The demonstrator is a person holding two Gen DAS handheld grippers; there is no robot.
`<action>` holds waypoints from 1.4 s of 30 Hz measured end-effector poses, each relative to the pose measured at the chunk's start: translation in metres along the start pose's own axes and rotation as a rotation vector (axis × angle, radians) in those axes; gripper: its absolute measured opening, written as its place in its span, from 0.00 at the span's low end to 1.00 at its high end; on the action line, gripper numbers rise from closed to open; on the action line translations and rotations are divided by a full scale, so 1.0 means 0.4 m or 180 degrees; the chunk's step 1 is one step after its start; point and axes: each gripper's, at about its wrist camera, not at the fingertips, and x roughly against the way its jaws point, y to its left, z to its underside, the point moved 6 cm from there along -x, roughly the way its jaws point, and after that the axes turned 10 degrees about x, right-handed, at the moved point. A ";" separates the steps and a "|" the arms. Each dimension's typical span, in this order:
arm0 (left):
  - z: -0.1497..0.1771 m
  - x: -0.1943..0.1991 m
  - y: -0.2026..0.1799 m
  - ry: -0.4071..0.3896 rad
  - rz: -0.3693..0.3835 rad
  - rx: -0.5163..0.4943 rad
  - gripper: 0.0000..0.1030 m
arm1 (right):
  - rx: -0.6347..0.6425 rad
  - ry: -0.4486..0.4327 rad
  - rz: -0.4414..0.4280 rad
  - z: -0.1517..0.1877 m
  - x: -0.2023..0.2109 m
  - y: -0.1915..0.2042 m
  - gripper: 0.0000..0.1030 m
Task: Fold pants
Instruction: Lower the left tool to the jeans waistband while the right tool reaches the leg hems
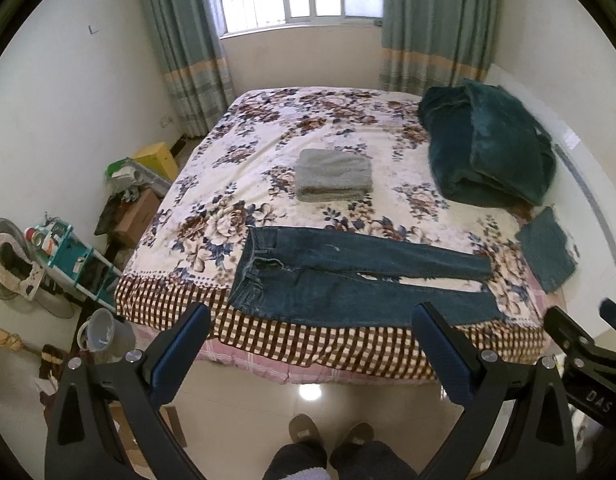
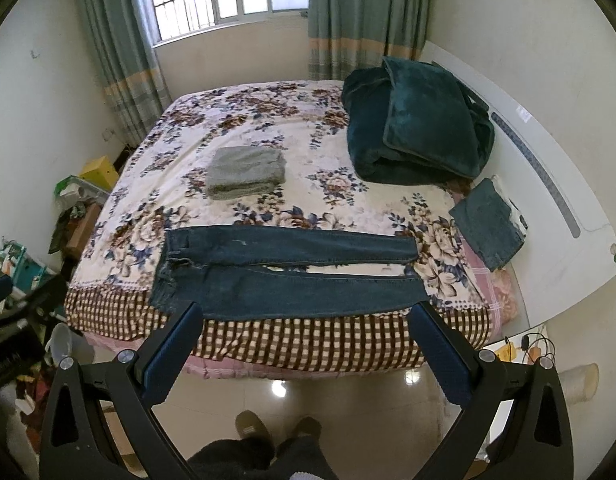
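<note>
Dark blue jeans lie flat along the near edge of the bed, waist to the left, legs stretched right and slightly apart; they also show in the right wrist view. My left gripper is open and empty, held above the floor just short of the bed edge, below the jeans. My right gripper is open and empty, also in front of the bed edge, below the near leg. The right gripper's body shows at the right edge of the left wrist view.
The bed has a floral cover. On it lie a folded grey garment, a dark green blanket pile and a folded blue garment. Clutter, a bucket and boxes stand left of the bed. My slippered feet stand on glossy tiles.
</note>
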 end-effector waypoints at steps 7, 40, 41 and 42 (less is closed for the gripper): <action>-0.058 -0.247 -0.067 0.0103 -0.0397 0.0064 1.00 | -0.0247 0.0187 0.0040 -0.047 -0.229 -0.106 1.00; -0.127 -1.816 -0.181 0.2315 -0.1061 0.1123 1.00 | -0.2524 0.2275 0.0344 -0.049 -2.011 -0.596 1.00; -0.122 -1.826 -0.169 0.2342 -0.1097 0.1187 1.00 | -0.2622 0.2300 0.0350 -0.039 -2.035 -0.608 1.00; -0.116 -1.833 -0.155 0.2373 -0.1139 0.1262 1.00 | -0.2722 0.2331 0.0362 -0.028 -2.058 -0.621 1.00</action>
